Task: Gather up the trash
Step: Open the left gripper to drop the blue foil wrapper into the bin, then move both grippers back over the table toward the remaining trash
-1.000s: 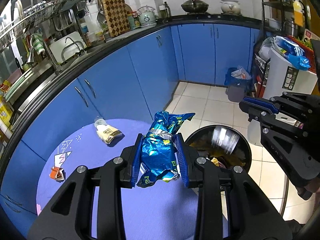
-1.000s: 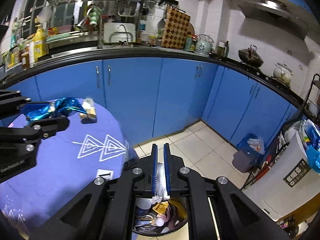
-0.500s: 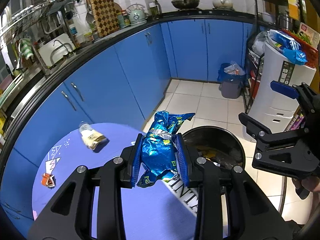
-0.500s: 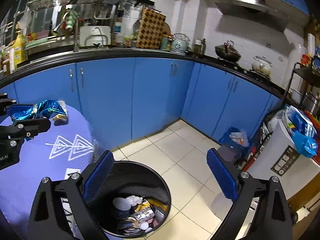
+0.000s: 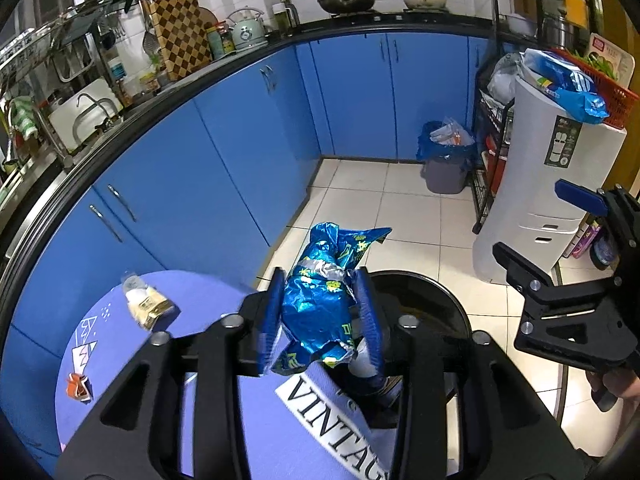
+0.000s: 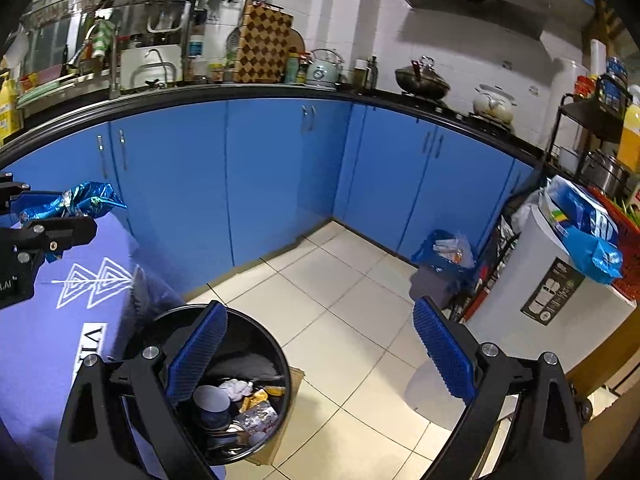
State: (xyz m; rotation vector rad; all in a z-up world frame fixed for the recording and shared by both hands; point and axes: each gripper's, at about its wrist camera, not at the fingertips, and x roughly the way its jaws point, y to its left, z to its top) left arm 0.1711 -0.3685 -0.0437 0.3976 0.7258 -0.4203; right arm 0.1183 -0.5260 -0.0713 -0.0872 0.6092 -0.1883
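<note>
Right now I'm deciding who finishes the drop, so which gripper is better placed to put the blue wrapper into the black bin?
Left. The left gripper has the blue wrapper between its opening jaws, near the black bin. The right gripper is wide open and empty above that bin.

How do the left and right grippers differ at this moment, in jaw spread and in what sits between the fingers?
The left gripper has its jaws fairly close and opening, with a crumpled blue foil wrapper between them; the right gripper has its jaws spread wide with nothing between them. The left sits at the purple table's edge, the right beside the black trash bin. Both have black frames and blue ribbed pads.
</note>
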